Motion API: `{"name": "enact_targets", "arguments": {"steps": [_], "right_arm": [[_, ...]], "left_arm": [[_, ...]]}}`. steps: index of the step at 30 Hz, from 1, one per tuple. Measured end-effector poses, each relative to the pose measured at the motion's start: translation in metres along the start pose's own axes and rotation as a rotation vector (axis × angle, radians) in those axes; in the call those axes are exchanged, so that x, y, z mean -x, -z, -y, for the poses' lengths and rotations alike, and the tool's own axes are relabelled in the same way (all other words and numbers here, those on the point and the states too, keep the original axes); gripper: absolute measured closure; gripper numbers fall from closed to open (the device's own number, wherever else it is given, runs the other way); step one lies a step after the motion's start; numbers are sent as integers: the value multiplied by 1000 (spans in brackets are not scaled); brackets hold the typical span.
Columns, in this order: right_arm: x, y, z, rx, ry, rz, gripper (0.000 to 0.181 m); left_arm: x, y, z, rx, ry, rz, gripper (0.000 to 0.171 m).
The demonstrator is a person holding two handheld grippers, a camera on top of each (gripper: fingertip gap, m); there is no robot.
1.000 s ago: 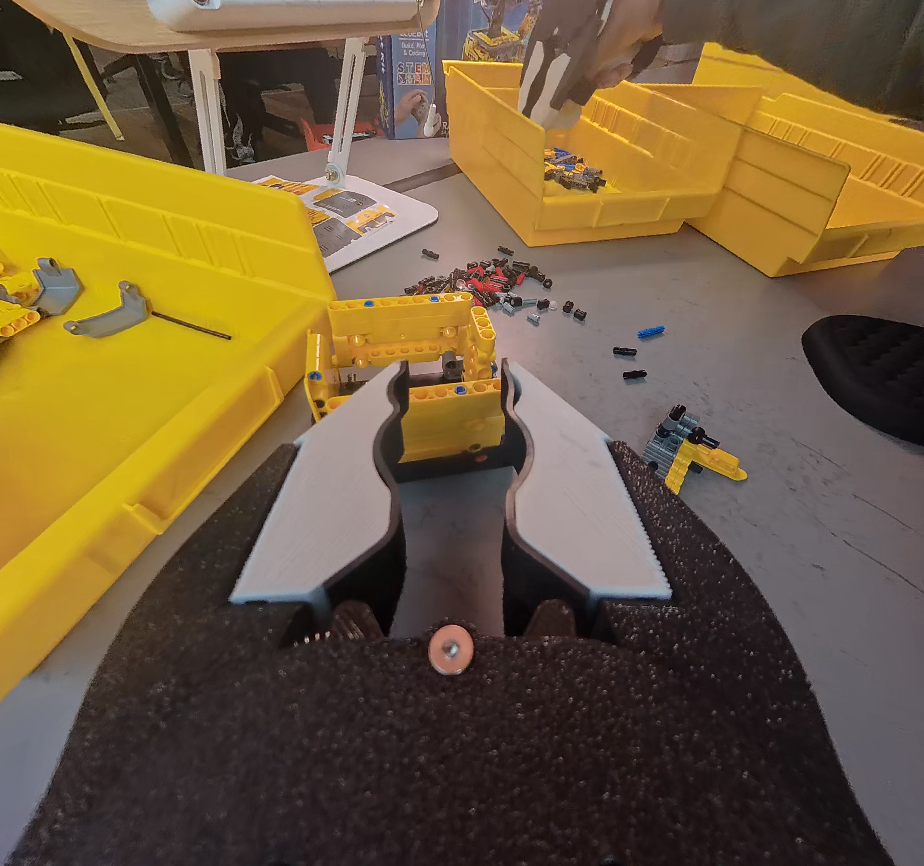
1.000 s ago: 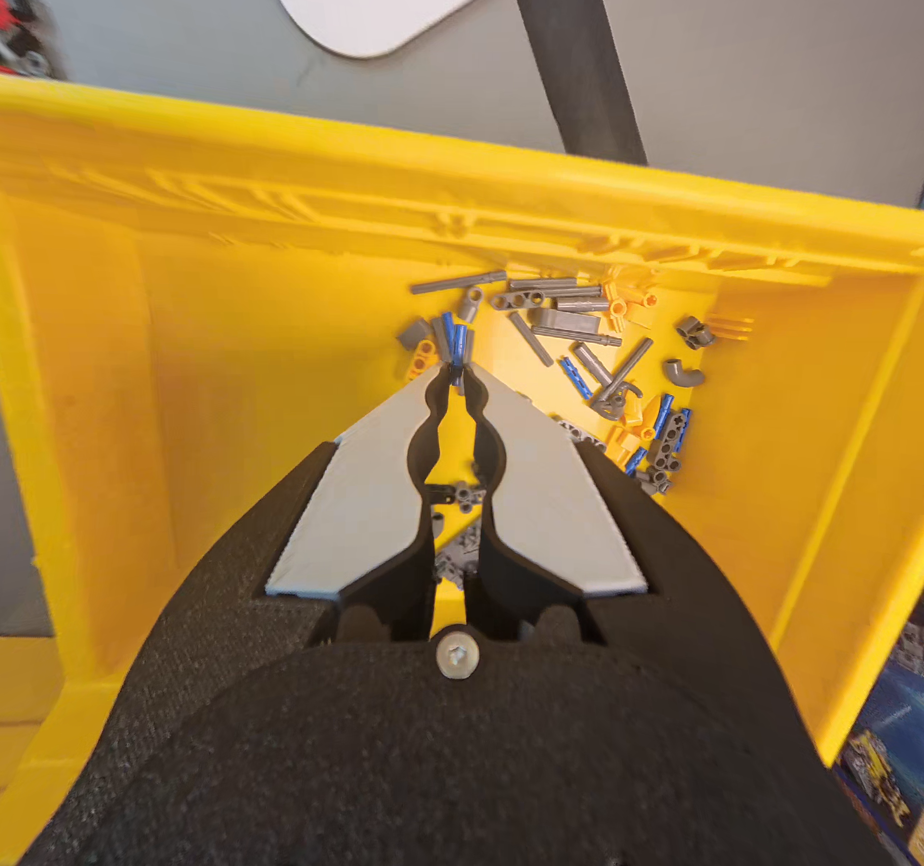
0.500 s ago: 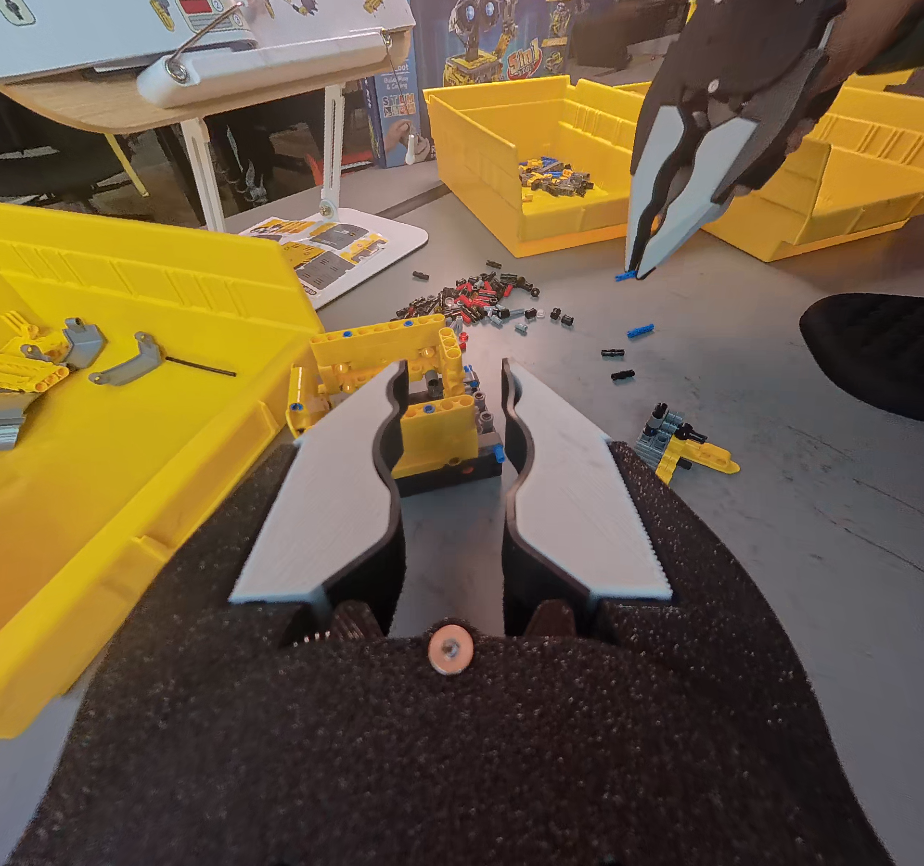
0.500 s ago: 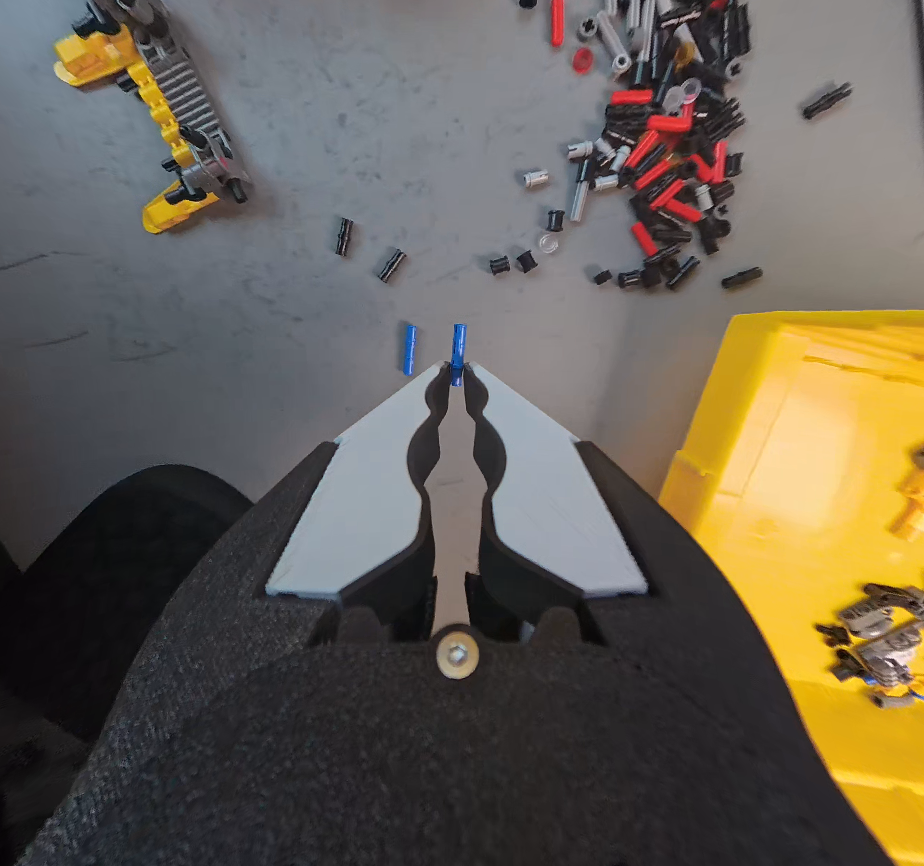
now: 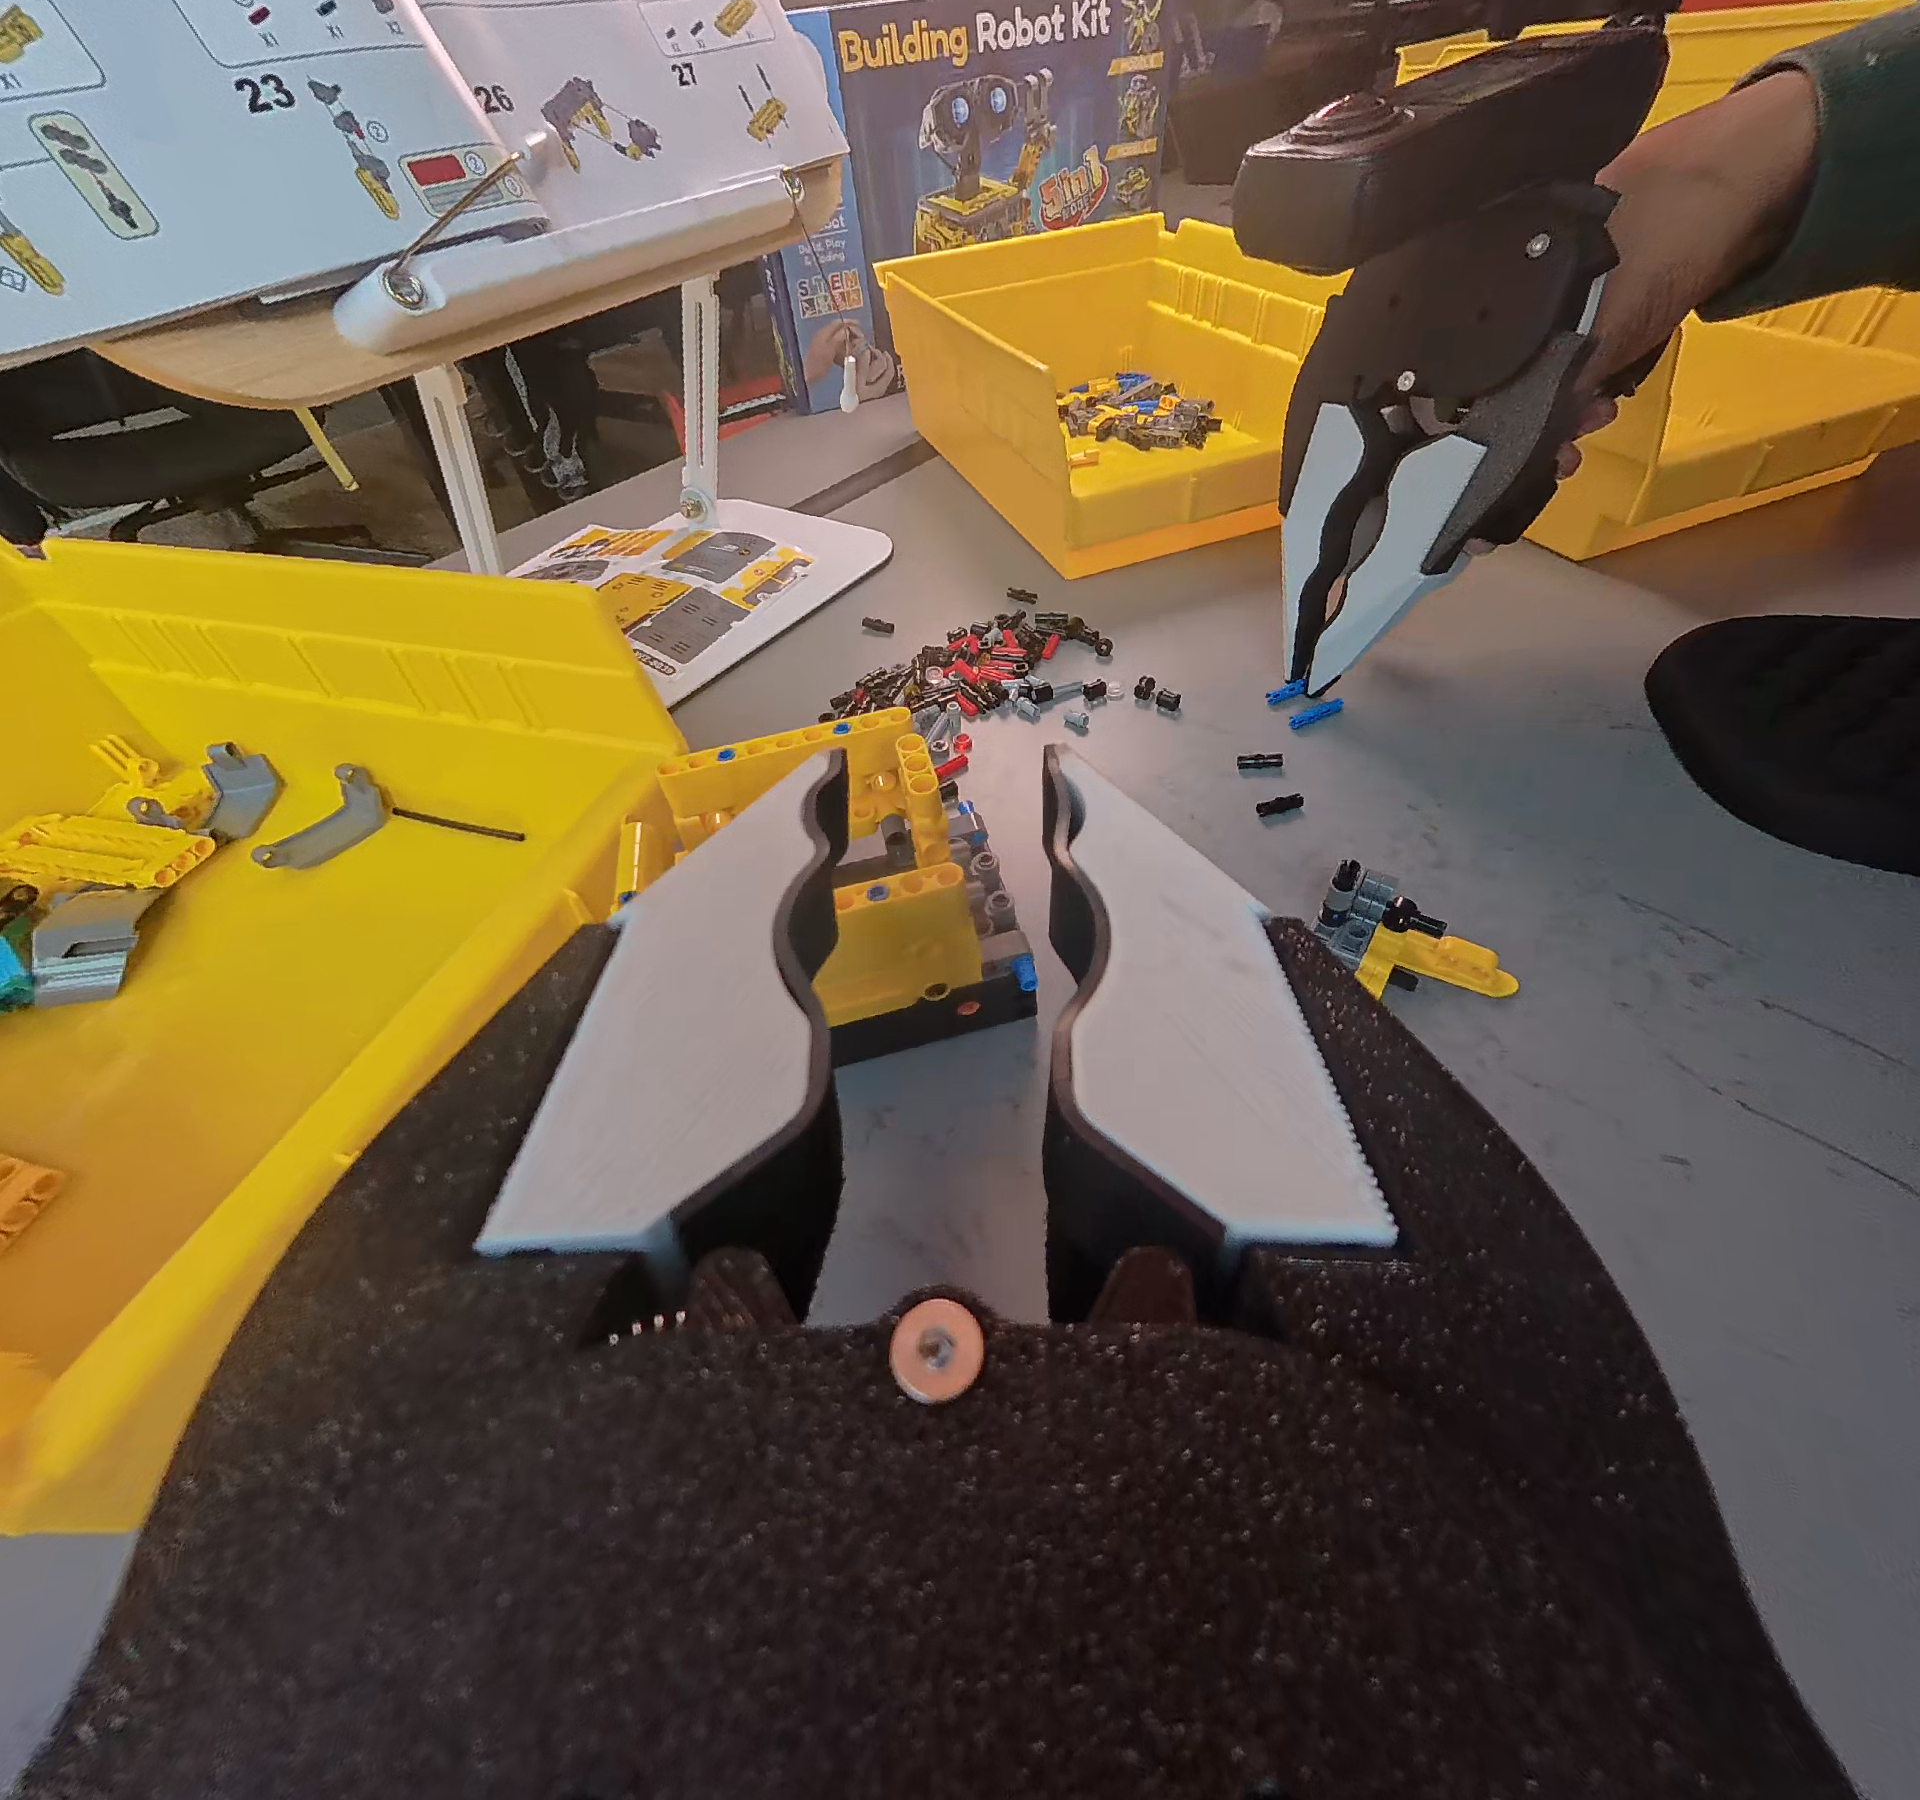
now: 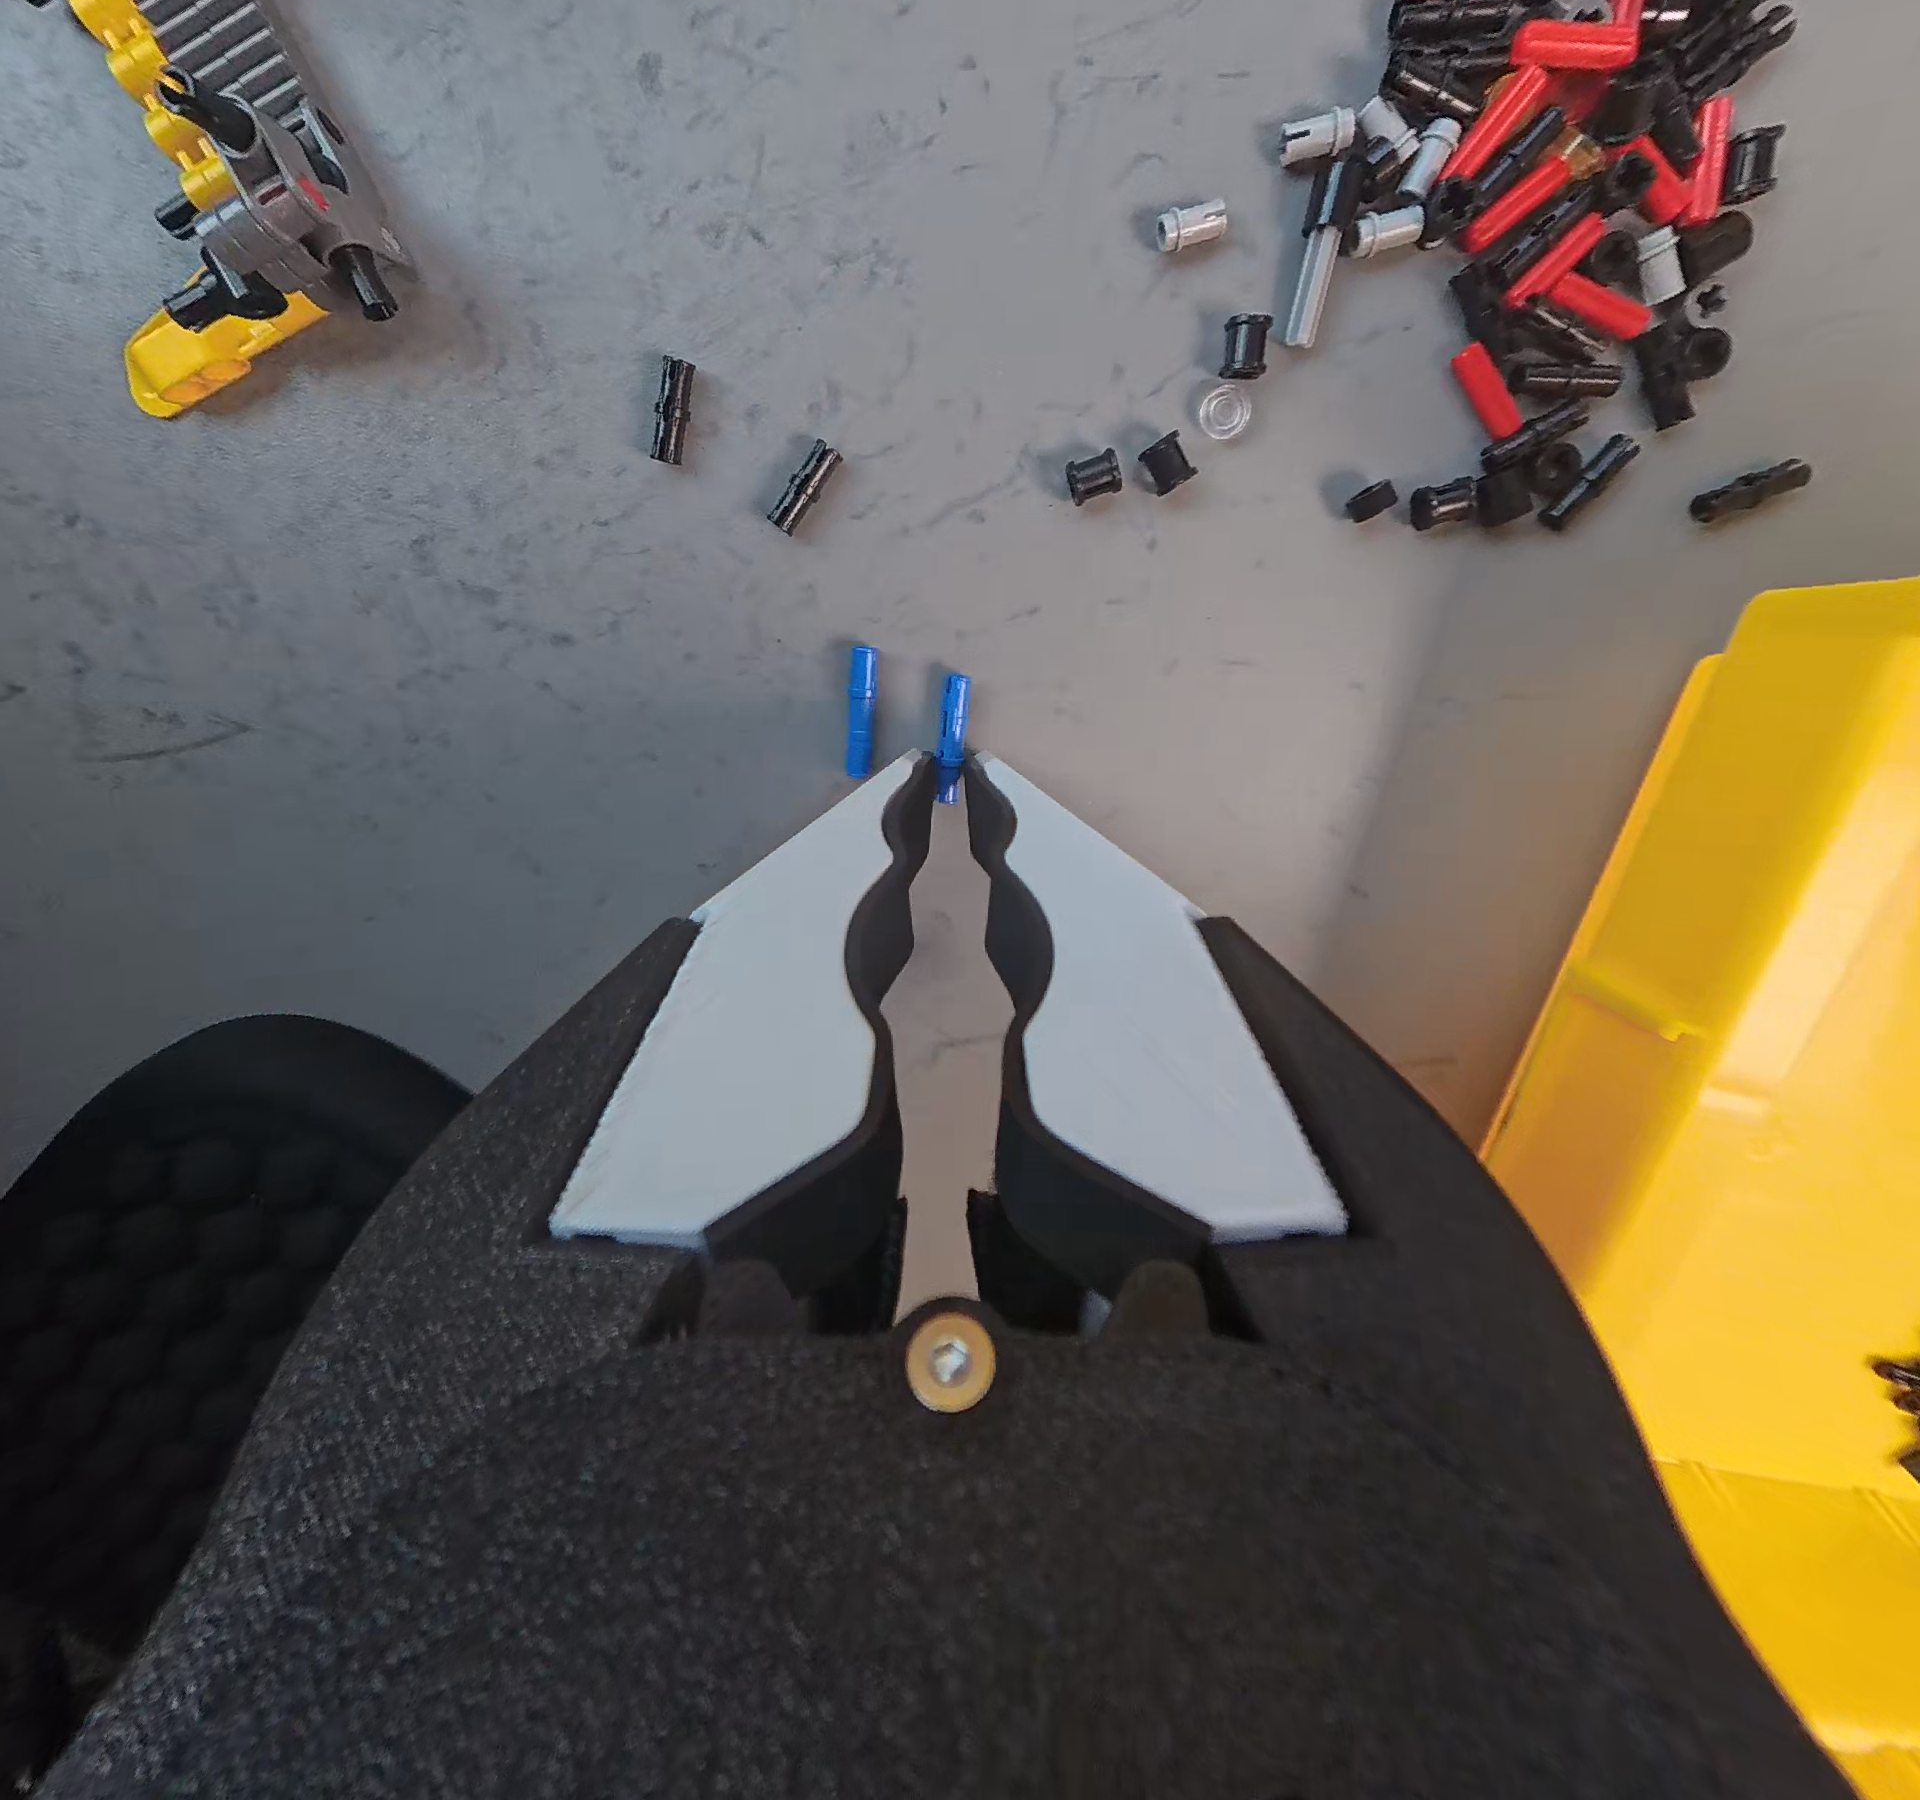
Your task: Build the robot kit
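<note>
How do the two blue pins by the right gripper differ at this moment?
One blue pin sits between the right gripper's nearly closed fingertips; the other pin lies free on the table just to its left. The held pin's end is hidden; the free pin shows whole. Both share colour and shape.

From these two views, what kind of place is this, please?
Probably a workbench for building a toy brick kit, in a workshop or lab. Yellow parts bins stand on a grey table, an instruction booklet sits on a stand, and a pile of loose pins lies by a half-built yellow model.
</note>
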State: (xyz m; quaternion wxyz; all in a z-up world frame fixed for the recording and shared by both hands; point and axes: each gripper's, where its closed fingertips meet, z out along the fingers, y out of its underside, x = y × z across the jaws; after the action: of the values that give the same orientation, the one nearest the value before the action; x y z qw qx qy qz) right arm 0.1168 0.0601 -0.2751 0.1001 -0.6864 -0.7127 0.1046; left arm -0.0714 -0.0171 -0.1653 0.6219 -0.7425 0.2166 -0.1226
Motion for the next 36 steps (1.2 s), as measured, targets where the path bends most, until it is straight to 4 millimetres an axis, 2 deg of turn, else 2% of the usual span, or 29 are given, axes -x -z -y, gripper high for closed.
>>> {"name": "enact_targets", "arguments": {"steps": [7,10,12,14,18,20,23,28,31,34,36], "right_arm": [[-6,1,1,-20,16,-41,161],[-9,4,7,-54,31,-62,135],[-14,9,15,-102,46,-112,105],[-19,17,24,-147,62,-153,83],[-27,34,38,-238,72,-223,53],[-31,39,40,-256,70,-250,45],[-38,45,38,-272,53,-282,47],[-48,57,38,-310,12,-314,65],[-55,72,39,-338,2,-336,77],[-71,91,39,-363,-7,-375,95],[-85,101,34,-367,-23,-399,99]], "left_arm": [[0,-2,-3,9,2,-2,135],[0,-3,-5,16,5,-3,135],[1,-4,-7,20,7,-3,135],[0,-5,-9,25,8,-4,135],[0,-5,-10,29,12,-7,135],[0,-6,-10,29,12,-7,135],[0,-6,-10,27,12,-7,135],[0,-6,-10,27,11,-7,135],[0,-6,-10,28,12,-7,135],[0,-6,-11,31,12,-8,135],[0,-7,-12,32,12,-7,135]]}}
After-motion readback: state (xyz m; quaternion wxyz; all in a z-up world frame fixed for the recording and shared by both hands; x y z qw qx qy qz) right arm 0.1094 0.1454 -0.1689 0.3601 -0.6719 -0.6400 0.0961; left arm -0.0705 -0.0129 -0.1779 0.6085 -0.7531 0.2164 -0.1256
